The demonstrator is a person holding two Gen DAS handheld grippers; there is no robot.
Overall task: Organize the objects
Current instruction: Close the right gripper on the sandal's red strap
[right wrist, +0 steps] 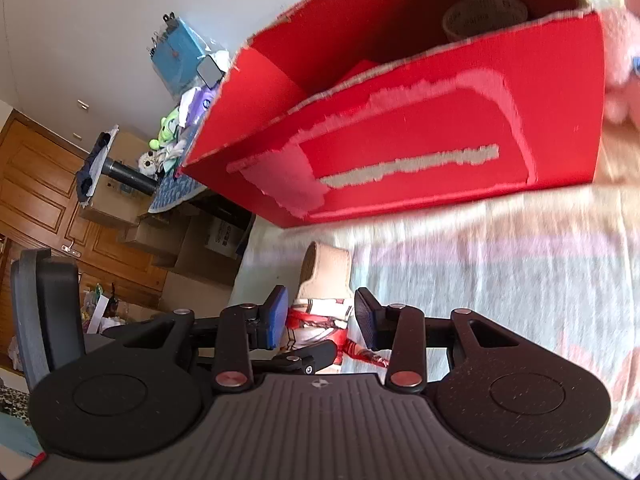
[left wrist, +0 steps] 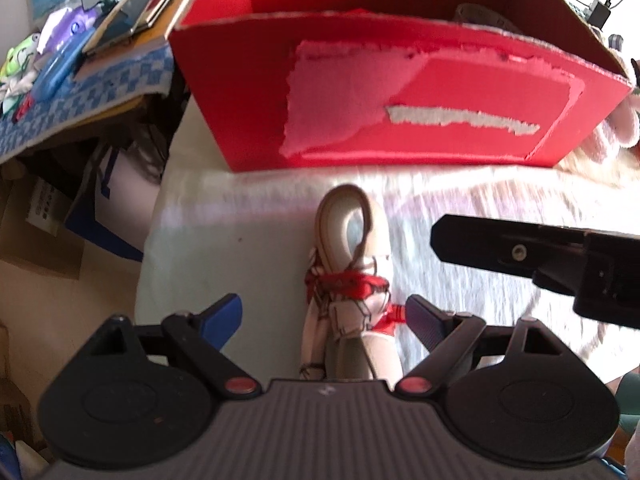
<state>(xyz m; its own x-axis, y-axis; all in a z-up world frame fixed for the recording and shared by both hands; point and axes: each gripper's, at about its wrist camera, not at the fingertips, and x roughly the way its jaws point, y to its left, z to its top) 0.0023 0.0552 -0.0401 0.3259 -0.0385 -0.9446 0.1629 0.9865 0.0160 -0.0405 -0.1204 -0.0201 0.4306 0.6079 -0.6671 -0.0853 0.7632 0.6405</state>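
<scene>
A figurine (left wrist: pixel 352 280) with beige hair and a red and white outfit lies on the pale bedsheet (left wrist: pixel 240 240) in front of a red cardboard box (left wrist: pixel 400 92). My left gripper (left wrist: pixel 324 318) is open, its blue pads either side of the figurine's lower body. My right gripper (right wrist: pixel 322 318) is open with its pads close on both sides of the same figurine (right wrist: pixel 320 304); its finger shows in the left wrist view (left wrist: pixel 500 250). The red box (right wrist: pixel 400 128) holds a tape roll (right wrist: pixel 484 16).
A side table with a blue checkered cloth (left wrist: pixel 80 96) carries books, a phone and plush toys at the left. Cardboard boxes (right wrist: pixel 192 256) stand on the floor beside the bed. A pink plush (right wrist: pixel 624 52) sits at the box's right end.
</scene>
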